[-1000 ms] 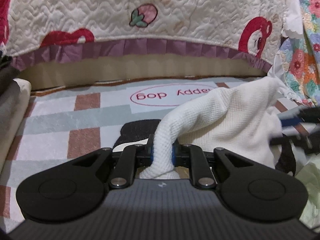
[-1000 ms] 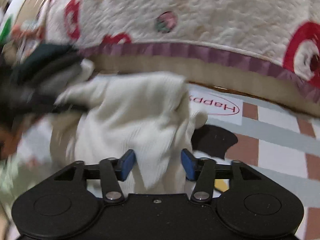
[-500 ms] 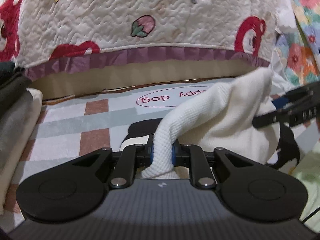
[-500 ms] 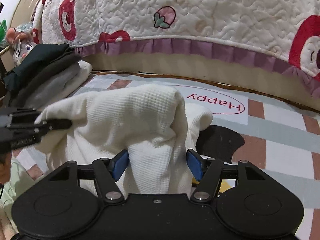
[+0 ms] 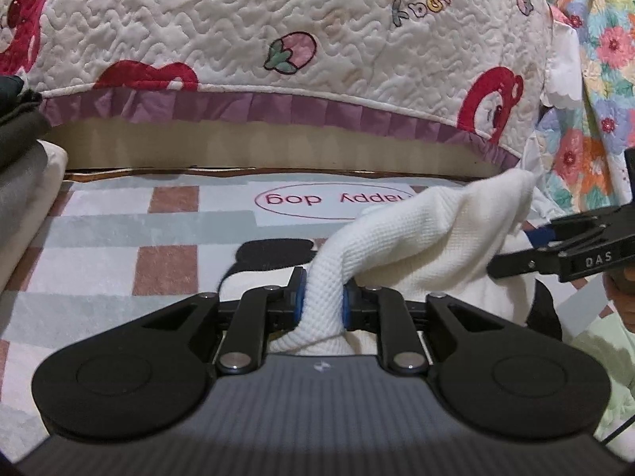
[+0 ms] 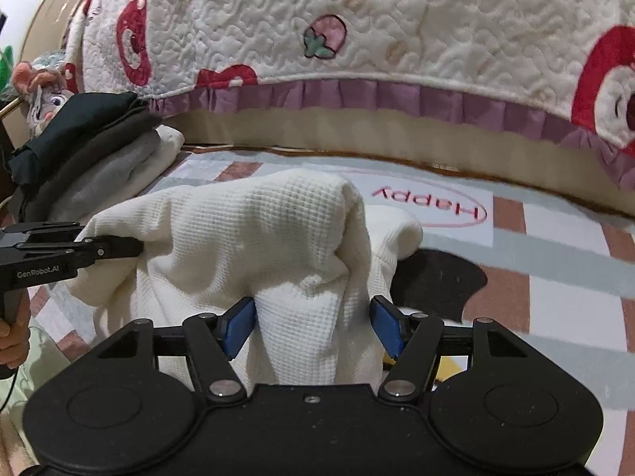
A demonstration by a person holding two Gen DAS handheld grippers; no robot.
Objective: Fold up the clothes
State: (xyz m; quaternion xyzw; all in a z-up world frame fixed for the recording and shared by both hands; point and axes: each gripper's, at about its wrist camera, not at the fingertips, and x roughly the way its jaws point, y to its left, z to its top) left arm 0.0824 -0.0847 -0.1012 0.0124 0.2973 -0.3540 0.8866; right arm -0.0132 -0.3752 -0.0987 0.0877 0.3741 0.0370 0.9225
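- While the left gripper (image 5: 320, 297) was clamped on a bunched edge of the white waffle garment (image 6: 262, 238), lifted over the checked rug (image 5: 119, 246), the right gripper (image 6: 313, 327) stood spread, cloth between its pads.
- Soft and light, it would sag; edges or corners looked best to pinch.
- Only the right view showed the folded stack (image 6: 91, 150).

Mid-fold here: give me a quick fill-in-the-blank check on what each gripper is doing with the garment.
1. The left gripper is ____ on the white waffle garment.
2. The right gripper has its jaws ____, cloth lying between them.
3. The folded clothes stack is topped by a ____ garment.

Missing: shut; open; dark
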